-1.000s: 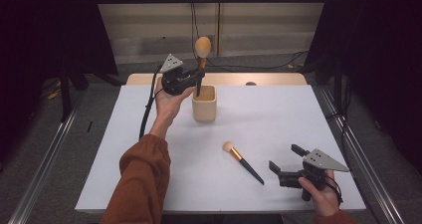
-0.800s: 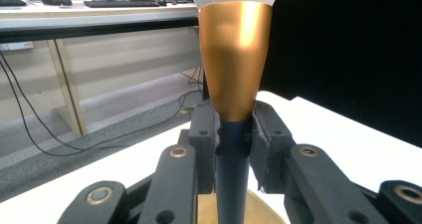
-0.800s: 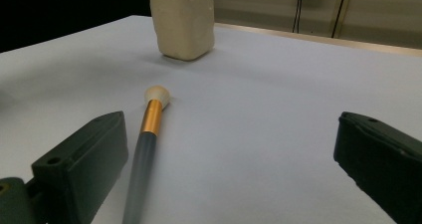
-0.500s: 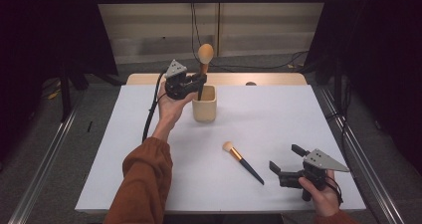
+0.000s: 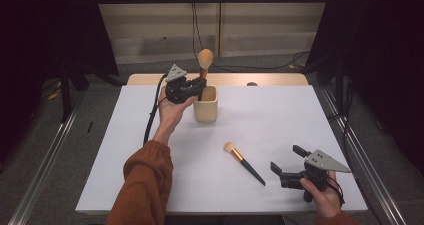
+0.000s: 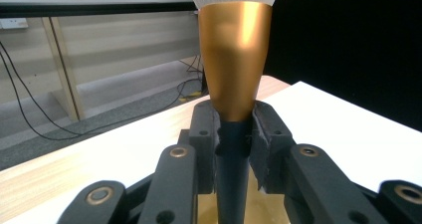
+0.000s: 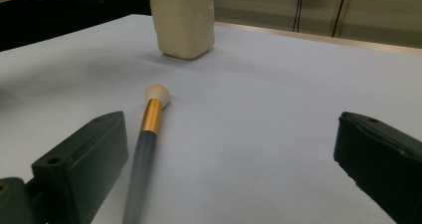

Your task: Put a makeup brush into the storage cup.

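Note:
My left gripper (image 5: 199, 85) is shut on the dark handle of a large makeup brush (image 5: 204, 60), held upright with its lower end inside the cream cup (image 5: 205, 105) at the table's back middle. In the left gripper view the gold ferrule of the large brush (image 6: 235, 59) rises just above the jaws. A smaller makeup brush (image 5: 243, 162) with a pale tip lies flat on the white table (image 5: 280, 120). My right gripper (image 5: 290, 160) stands open near the front right, just right of that smaller brush (image 7: 149, 129), with the cup (image 7: 183, 20) beyond.
A wooden strip (image 5: 270, 79) edges the table's far side, with a small dark spot on it. Cables hang down the wall behind. Metal rails run along the floor on both sides.
My left gripper has carried the large brush slightly right and down, so the handle now stands lower in the cup. The right gripper and small brush have not moved.

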Demonstrator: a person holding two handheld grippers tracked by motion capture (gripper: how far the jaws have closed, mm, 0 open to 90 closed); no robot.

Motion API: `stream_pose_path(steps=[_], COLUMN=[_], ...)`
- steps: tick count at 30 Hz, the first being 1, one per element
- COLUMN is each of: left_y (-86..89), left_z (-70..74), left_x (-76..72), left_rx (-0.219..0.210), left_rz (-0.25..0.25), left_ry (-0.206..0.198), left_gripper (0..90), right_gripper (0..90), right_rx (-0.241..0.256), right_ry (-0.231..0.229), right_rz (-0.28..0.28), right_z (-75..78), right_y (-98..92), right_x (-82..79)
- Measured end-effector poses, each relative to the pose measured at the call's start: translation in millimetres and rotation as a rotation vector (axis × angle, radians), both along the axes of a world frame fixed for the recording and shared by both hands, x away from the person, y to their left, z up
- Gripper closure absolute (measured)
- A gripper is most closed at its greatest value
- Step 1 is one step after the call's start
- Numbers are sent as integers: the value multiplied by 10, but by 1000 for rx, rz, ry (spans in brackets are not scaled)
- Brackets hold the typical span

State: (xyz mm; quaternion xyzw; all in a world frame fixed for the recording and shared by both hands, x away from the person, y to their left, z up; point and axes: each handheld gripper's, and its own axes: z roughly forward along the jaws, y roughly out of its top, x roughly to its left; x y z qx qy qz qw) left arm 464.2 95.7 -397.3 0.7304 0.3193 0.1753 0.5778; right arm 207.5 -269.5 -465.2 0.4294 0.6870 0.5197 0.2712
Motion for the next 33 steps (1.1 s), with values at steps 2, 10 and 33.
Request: stream_pose_path(steps=[2, 10, 33], left_y=[9, 34, 23], left_z=[-18, -77, -176], left_x=[3, 1, 14], left_rx=[2, 12, 48], left_rz=[0, -3, 24], left_ry=[3, 16, 88], left_gripper=[739, 739, 731], right_gripper=[4, 4, 4], right_rx=[0, 2, 0], right_ry=[1, 1, 0], right_rz=[1, 1, 5], right_z=[0, -1, -1], right_y=[0, 3, 3], right_x=[-1, 5, 2])
